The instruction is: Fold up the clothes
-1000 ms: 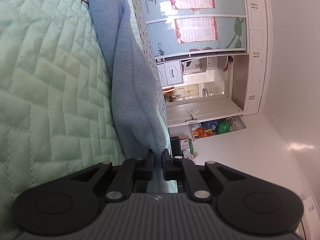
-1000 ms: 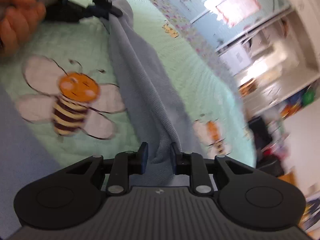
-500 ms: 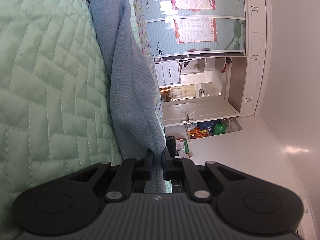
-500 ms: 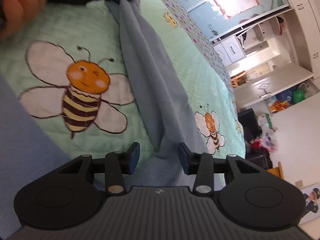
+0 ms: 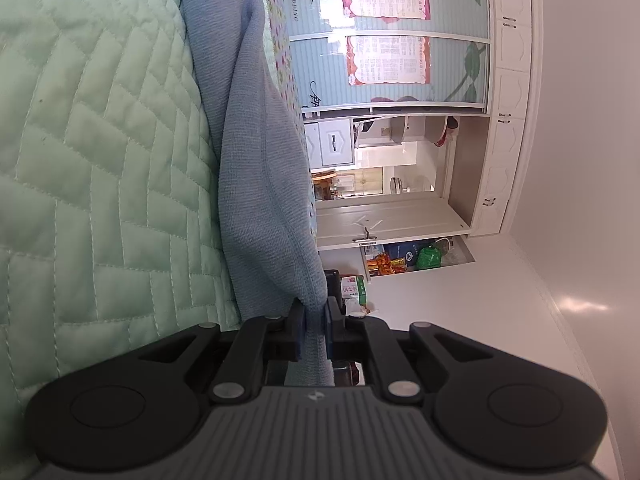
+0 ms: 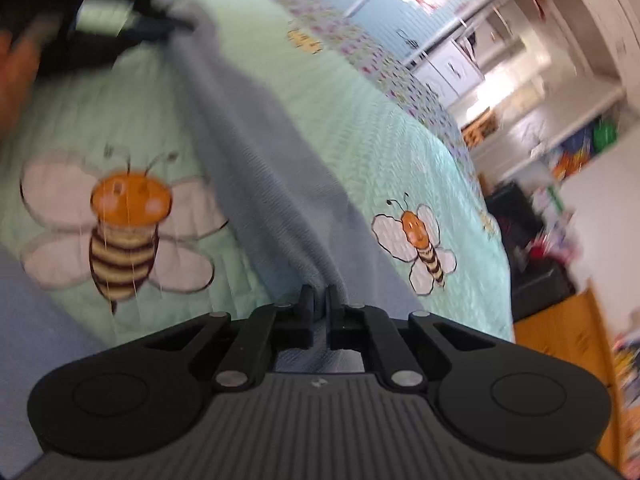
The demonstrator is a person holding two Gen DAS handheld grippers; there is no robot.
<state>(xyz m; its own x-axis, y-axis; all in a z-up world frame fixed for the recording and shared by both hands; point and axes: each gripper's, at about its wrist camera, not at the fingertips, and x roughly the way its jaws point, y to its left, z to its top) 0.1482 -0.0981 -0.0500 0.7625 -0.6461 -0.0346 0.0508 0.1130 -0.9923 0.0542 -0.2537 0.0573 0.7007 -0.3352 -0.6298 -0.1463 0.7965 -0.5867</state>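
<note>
Green quilted bedding (image 5: 100,152) lay under a blue garment (image 5: 256,184) stretched in a long band between the two grippers. Half a second before, the right gripper (image 6: 319,304) stood open around the cloth; now its fingers had pinched shut on it. The left gripper (image 5: 314,320) stayed clamped on the other end. Only the right view, blurred, showed the bee pictures (image 6: 124,228) and the left gripper (image 6: 120,28) in a hand; only the left view showed the doorway (image 5: 384,168) sharply.
</note>
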